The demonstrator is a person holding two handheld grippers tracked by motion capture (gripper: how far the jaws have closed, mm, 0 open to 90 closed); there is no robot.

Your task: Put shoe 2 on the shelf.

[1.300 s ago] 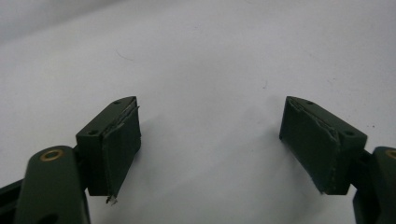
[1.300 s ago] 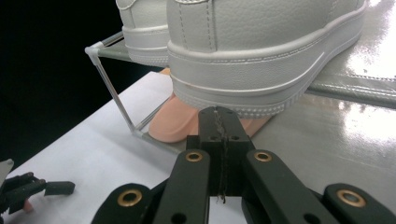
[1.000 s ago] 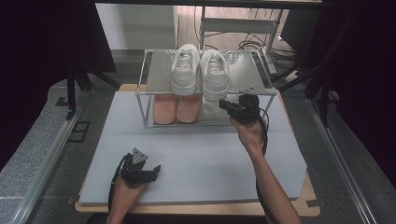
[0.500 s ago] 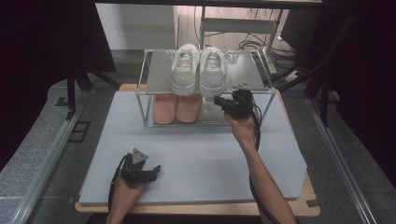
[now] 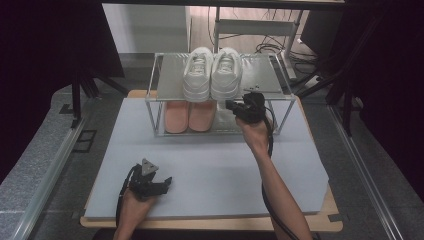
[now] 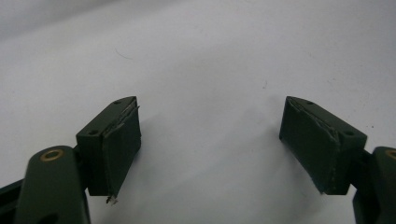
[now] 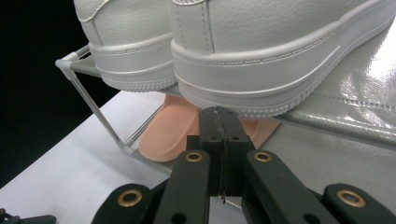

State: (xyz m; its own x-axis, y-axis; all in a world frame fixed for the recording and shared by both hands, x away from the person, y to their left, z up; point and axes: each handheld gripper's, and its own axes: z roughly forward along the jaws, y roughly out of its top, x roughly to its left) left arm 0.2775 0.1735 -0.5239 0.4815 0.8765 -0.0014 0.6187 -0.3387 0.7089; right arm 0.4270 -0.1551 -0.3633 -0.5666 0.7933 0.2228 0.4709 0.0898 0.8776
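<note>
Since a second ago the right gripper [image 5: 231, 105] has slid leftward along the front of the two-tier metal-framed shoe rack [image 5: 282, 102], from beside the rack's right end toward the heel of the right-hand white leather sneaker [image 5: 226, 75]; the shoes have not shifted. Its jaws are pressed flat together with nothing between them, and in the right gripper view the closed tips sit just under the white rubber sole edge of that sneaker [image 7: 280, 60], close to it, though I cannot tell whether they touch. My reading is that the closed tips are being lined up to nudge or square this shoe rather than to pick it up, since a grasp would need the jaws parted first. The left gripper [image 5: 161, 184] rests at about seven o'clock on the pale grey table mat [image 5: 210, 165], well apart from the rack, its jaws spread wide over bare mat and holding nothing. The rack sits at twelve o'clock: its upper shelf carries the left-hand white leather sneaker [image 5: 197, 75] beside its partner, and the lower shelf holds a pair of salmon-pink shoes [image 5: 189, 116], side by side beneath them.
</note>
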